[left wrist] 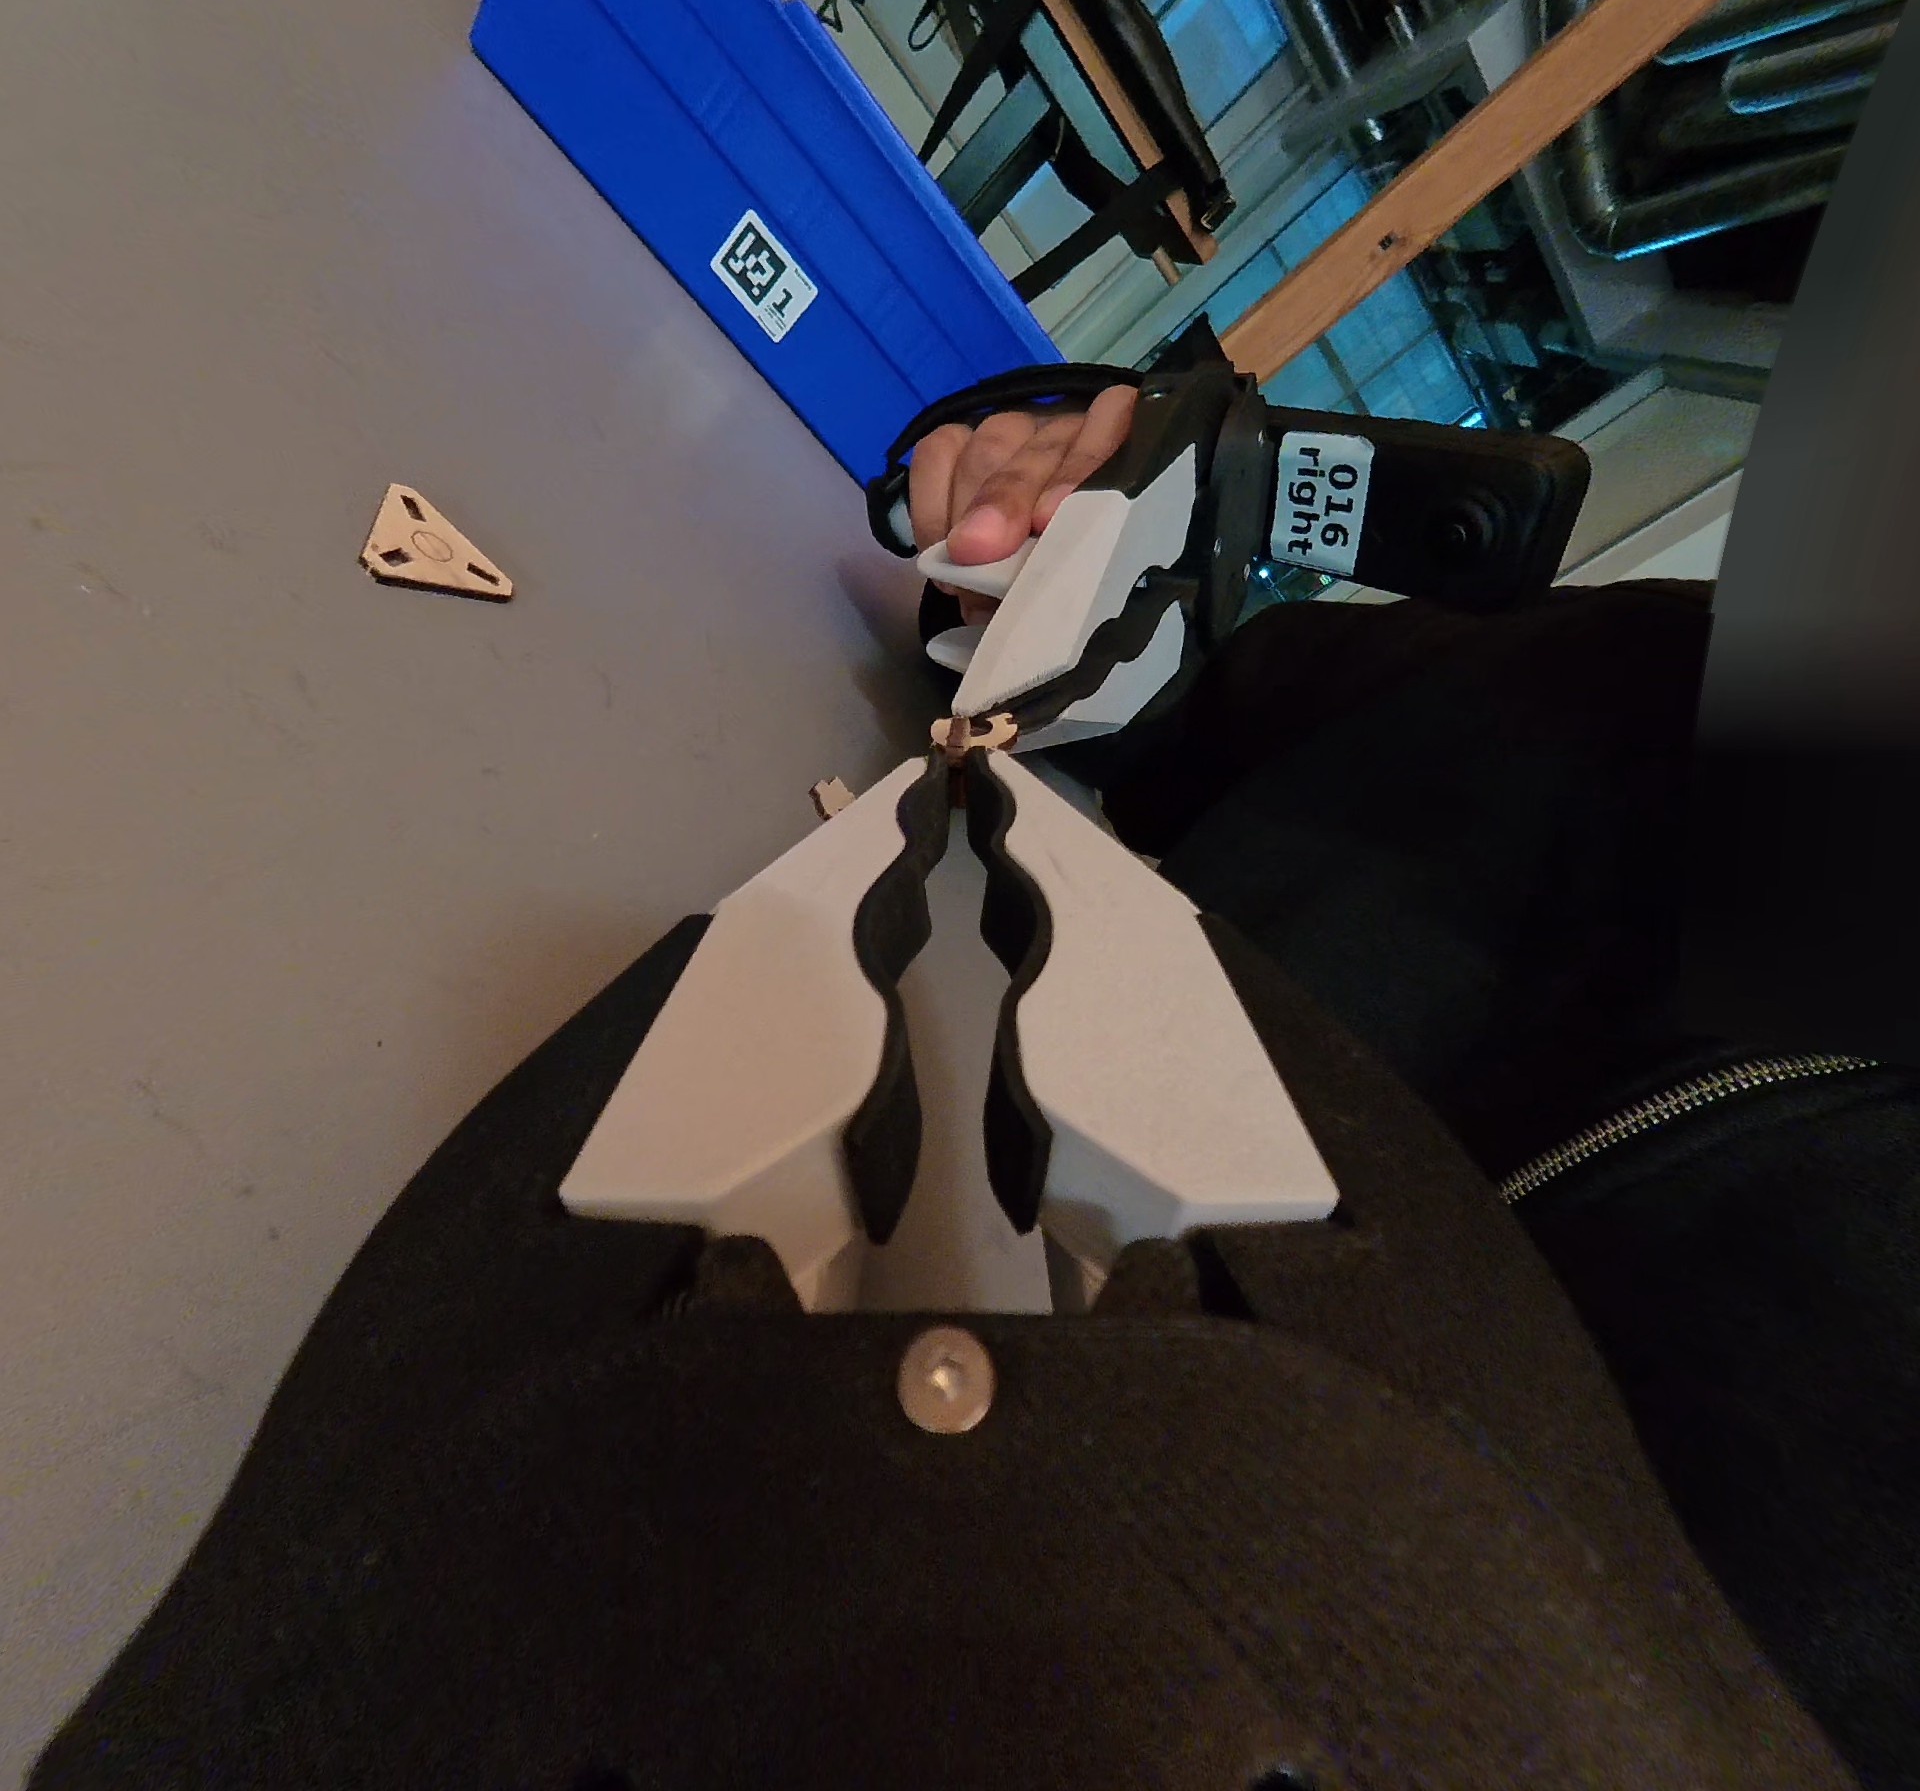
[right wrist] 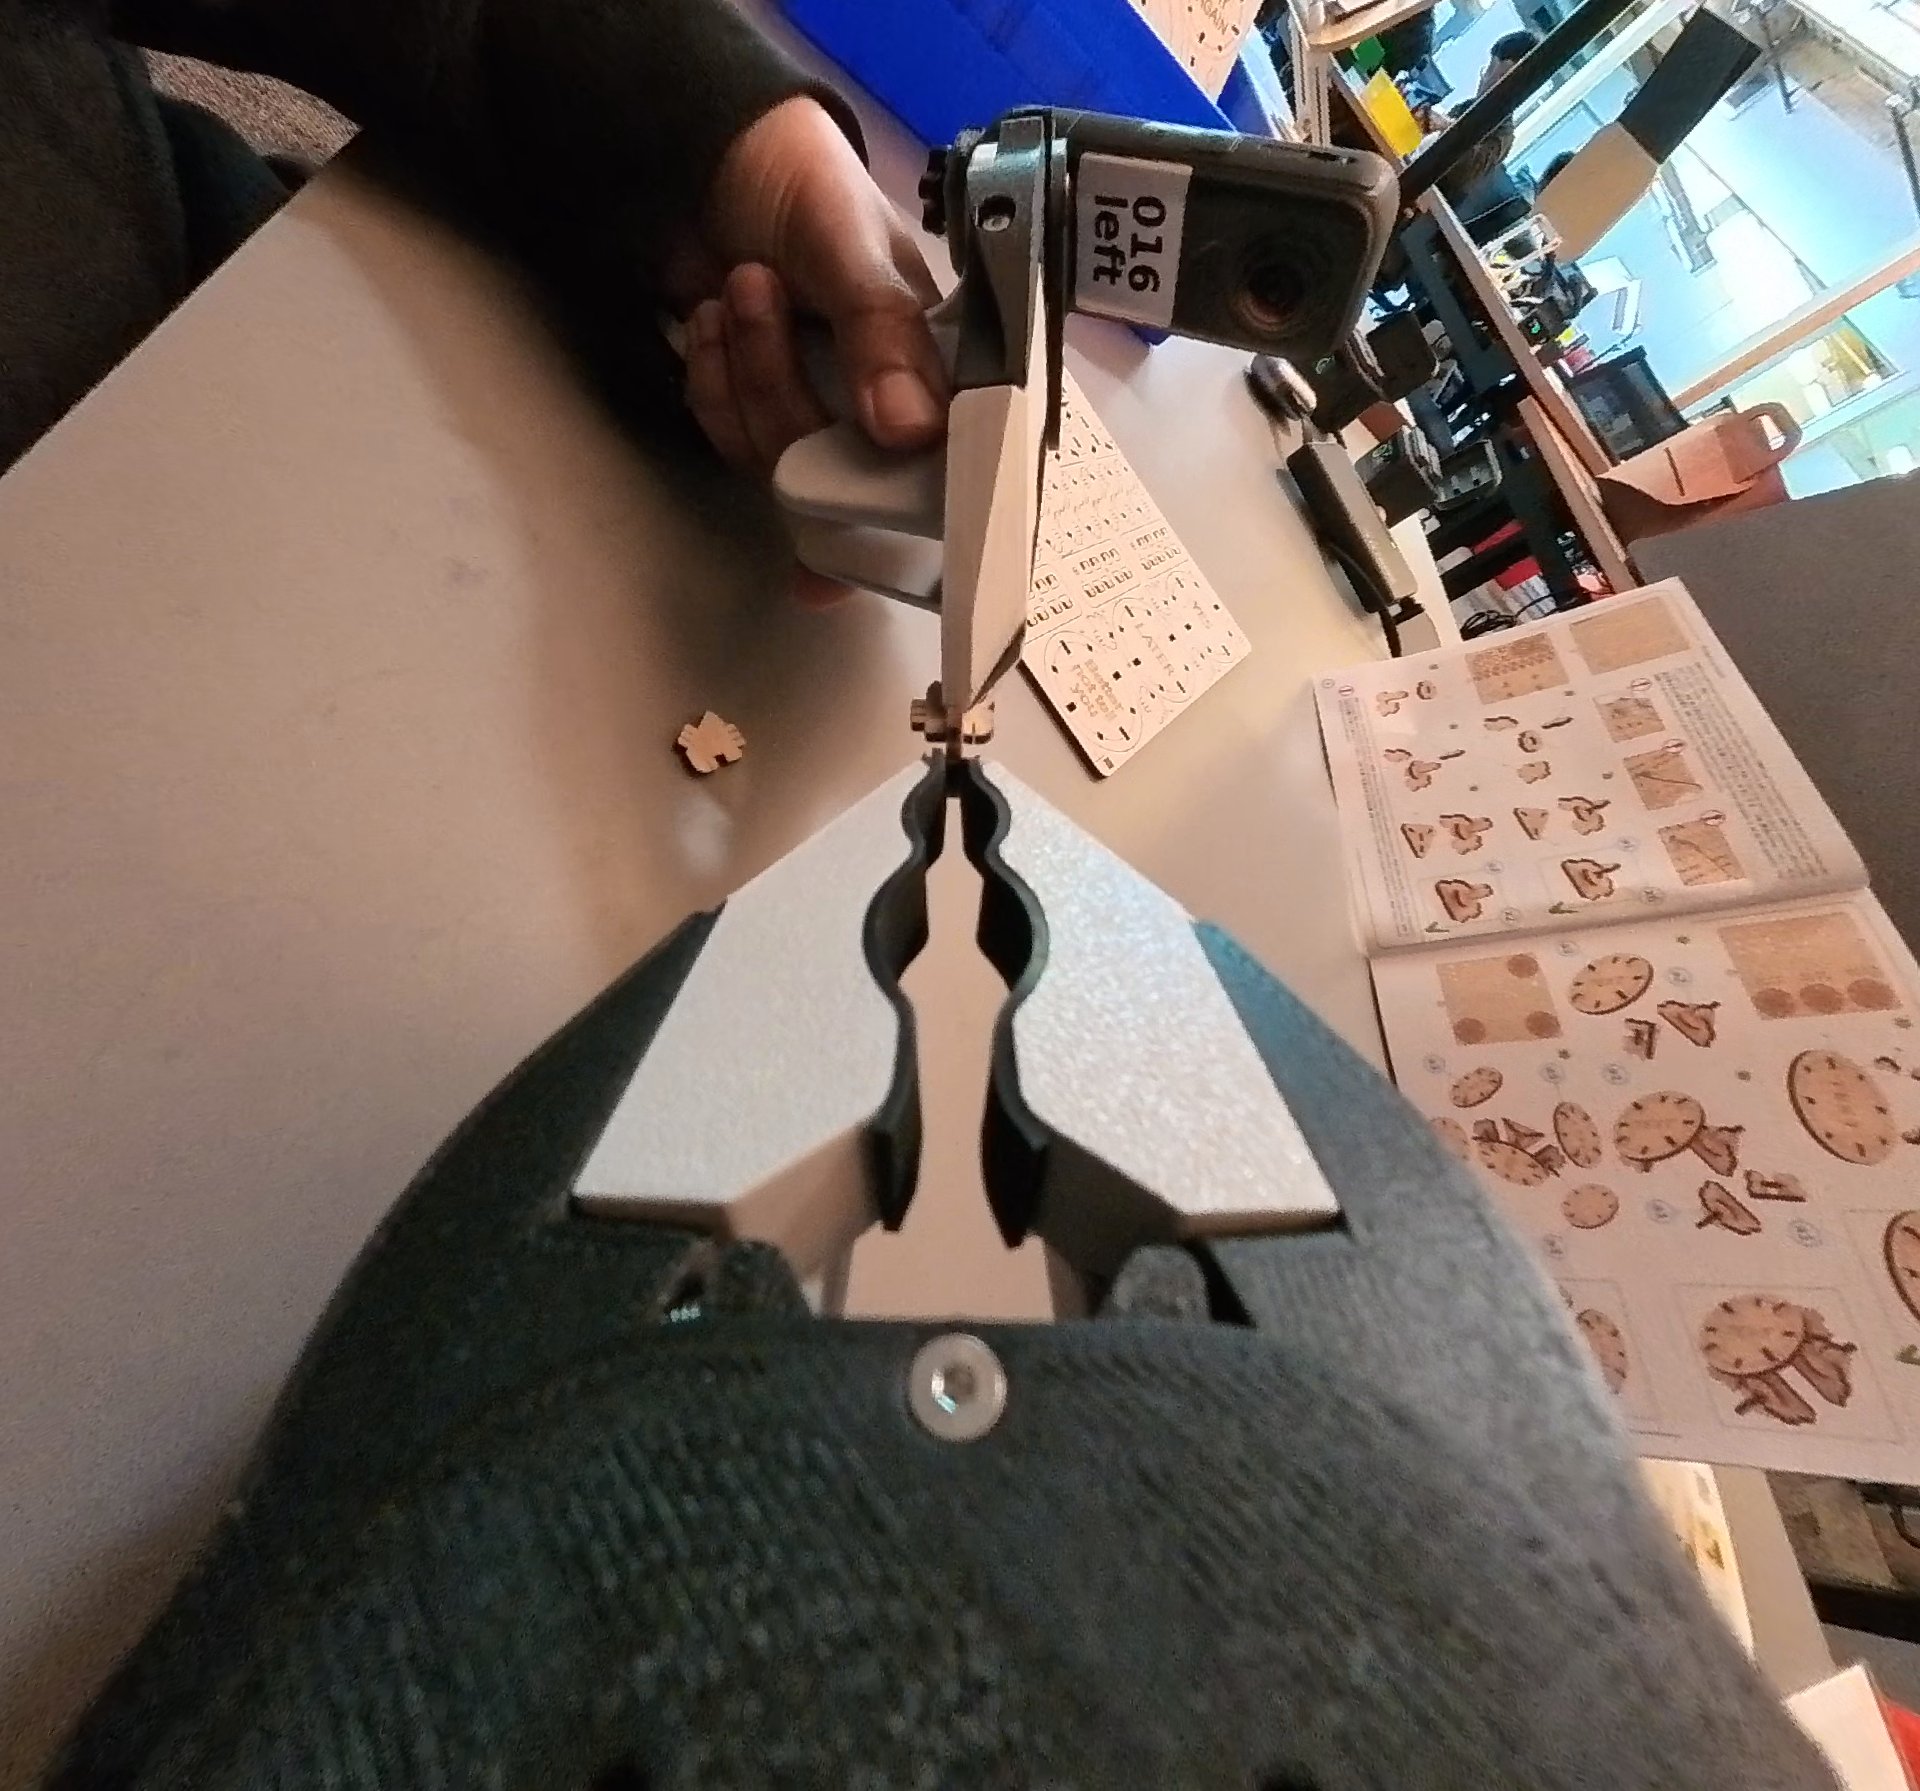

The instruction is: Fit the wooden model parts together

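Both grippers meet tip to tip – the left gripper [left wrist: 954,773] and the right gripper [right wrist: 943,773] each clamped on small pale wooden puzzle pieces [right wrist: 948,718] – above the grey table [left wrist: 260,806]; a loose wooden piece [right wrist: 710,744], a triangular wooden plate [left wrist: 434,548] and an open instruction booklet [right wrist: 1621,962] lie nearby.

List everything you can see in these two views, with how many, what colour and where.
small wooden pieces: two, pale, slotted crosswise, pinched between both grippers' tips
loose wooden piece: one, pale, on the table near the tips
triangular wooden plate: one, pale, on the table
laser-cut wooden sheet: one, pale, beyond the left gripper
instruction booklet: one, open, white with tan drawings, table's right side
bin: one, blue, far table edge
table: one, grey
left gripper: white fingers, black pads, shut on one piece
right gripper: same colours, shut on the other
hands: two, one on each grip
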